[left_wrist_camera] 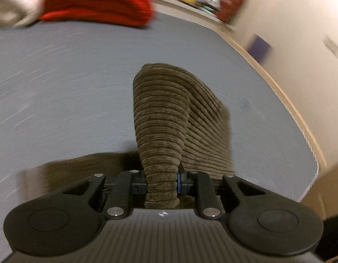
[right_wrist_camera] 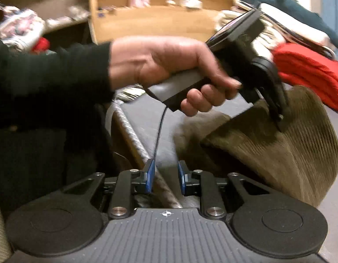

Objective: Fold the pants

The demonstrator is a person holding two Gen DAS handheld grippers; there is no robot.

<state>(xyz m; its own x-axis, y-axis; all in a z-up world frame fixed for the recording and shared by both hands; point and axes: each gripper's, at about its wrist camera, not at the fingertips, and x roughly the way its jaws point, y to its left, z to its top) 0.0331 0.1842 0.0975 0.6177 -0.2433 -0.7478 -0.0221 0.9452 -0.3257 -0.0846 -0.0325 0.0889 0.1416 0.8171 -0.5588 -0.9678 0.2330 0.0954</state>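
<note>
The pants are brown ribbed corduroy (left_wrist_camera: 164, 118). In the left wrist view my left gripper (left_wrist_camera: 161, 183) is shut on a bunched edge of them and holds the cloth up above the grey table (left_wrist_camera: 59, 83). In the right wrist view the pants (right_wrist_camera: 296, 153) hang in a fold at the right, with the left gripper (right_wrist_camera: 278, 114) clamped on their top edge, held by a hand (right_wrist_camera: 169, 65). My right gripper (right_wrist_camera: 164, 178) is open and empty, its blue pads (right_wrist_camera: 149, 179) over the table's near edge, left of the pants.
A stack of folded red cloth (left_wrist_camera: 96, 2) lies at the table's far side, also seen in the right wrist view (right_wrist_camera: 311, 74). White cloth (left_wrist_camera: 13, 2) lies beside it. A wooden rim (left_wrist_camera: 267, 74) borders the table on the right. Wooden shelves (right_wrist_camera: 158, 15) stand behind.
</note>
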